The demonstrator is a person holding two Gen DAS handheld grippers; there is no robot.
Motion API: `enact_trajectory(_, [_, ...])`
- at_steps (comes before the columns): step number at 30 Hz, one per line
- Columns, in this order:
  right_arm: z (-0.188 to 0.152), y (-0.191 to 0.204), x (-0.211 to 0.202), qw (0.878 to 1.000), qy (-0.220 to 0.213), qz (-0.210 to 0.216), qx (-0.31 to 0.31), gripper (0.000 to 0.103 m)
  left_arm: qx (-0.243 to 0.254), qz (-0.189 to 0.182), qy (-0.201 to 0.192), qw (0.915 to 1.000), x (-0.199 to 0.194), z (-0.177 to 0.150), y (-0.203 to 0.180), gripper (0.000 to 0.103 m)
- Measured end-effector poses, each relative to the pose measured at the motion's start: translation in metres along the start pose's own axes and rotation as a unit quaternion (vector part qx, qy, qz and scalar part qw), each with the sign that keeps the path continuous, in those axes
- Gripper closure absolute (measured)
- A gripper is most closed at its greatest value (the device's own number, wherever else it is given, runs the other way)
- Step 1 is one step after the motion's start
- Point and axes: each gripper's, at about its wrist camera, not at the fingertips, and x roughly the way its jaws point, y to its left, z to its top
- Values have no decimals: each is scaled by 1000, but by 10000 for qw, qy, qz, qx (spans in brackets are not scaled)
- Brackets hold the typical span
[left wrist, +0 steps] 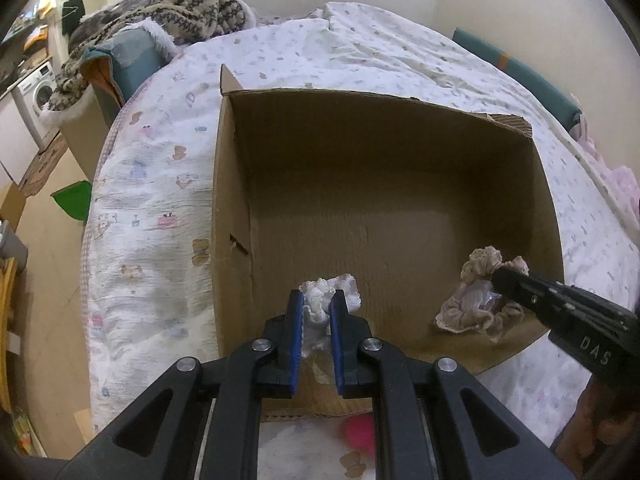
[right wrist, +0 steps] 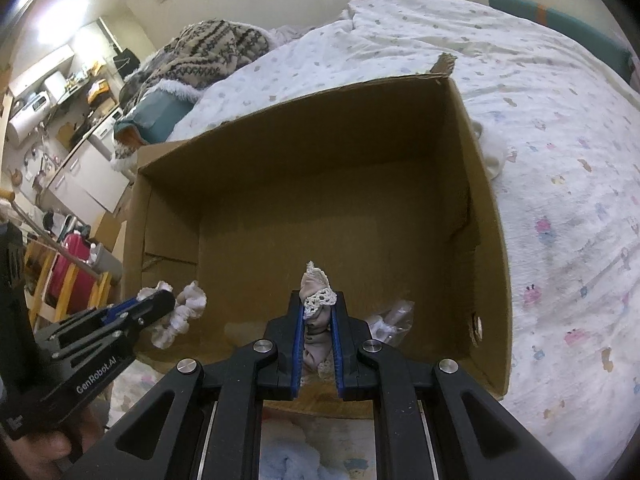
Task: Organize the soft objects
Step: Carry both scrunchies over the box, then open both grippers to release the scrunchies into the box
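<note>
An open cardboard box point(left wrist: 256, 136) stands on the bed; it also shows in the right wrist view point(right wrist: 486, 200). My left gripper point(left wrist: 318, 300) is shut on a white ruffled cloth point(left wrist: 322, 294) and holds it over the box's near left part; the same cloth shows in the right wrist view point(right wrist: 184, 312). My right gripper point(right wrist: 318, 304) is shut on a beige cloth with lace trim point(right wrist: 316, 292) over the box's near right part. That cloth hangs in the left wrist view point(left wrist: 476, 304), with a bit of clear plastic.
The bed has a white printed quilt point(left wrist: 152, 208). A patterned knit blanket point(left wrist: 180, 4) and a teal cushion point(left wrist: 128, 60) lie at its far left. A pink soft item point(left wrist: 358, 432) and a light blue one point(right wrist: 292, 460) lie on the bed before the box.
</note>
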Motion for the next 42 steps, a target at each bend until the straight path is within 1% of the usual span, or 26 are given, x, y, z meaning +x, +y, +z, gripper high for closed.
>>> enact_trajectory(8, [-2,3,3,9999,90,48,-69,89,-39,45,-4,10000,1,-1,2,92])
enact_trajectory(12, [-1,3,3,9999,63,48,-65,89,-74,54,-8,10000,0,-1,2,90])
enact_trajectory(18, [-1,1,2,10000,21,64,-8,89,1,95,-88,9999,-3,-1,-1,86])
enact_trajectory(20, [0,0,1,10000,-2,63,12,88,21,98,-144,9998,-5,0,-2,84])
enact_trajectory(21, [0,-1,0,10000,-18,63,23,88,27,95,-165,9998,-6,0,-2,81])
enact_trajectory(22, [0,-2,-1,10000,-30,58,36,87,33,95,-184,9998,-7,0,-3,75])
enact_trajectory(23, [0,-3,-1,10000,-47,65,59,85,43,109,-217,9997,-9,0,-4,71])
enact_trajectory(24, [1,-4,-1,9999,-61,76,91,84,50,132,-249,9996,-10,0,-4,60])
enact_trajectory(25, [1,-5,-2,9999,-67,90,128,80,49,154,-285,9995,-12,0,-5,47])
enact_trajectory(26, [2,-6,-2,9998,-59,90,162,72,37,171,-336,9993,-14,1,-5,42])
enact_trajectory(27, [2,-7,-2,9998,-57,72,197,66,24,175,-401,9990,-16,1,-5,40])
enact_trajectory(28, [3,-7,-2,9997,-71,63,232,45,24,168,-442,9989,-18,2,-5,40])
enact_trajectory(29, [3,-8,-4,9995,-122,65,267,31,31,161,-454,9988,-19,2,-6,40])
enact_trajectory(31, [4,-8,-6,9995,-190,23,271,31,31,151,-464,9988,-19,3,-5,40])
enact_trajectory(42, [5,-3,-6,9998,-139,26,152,31,16,155,-496,9986,-21,3,-5,40])
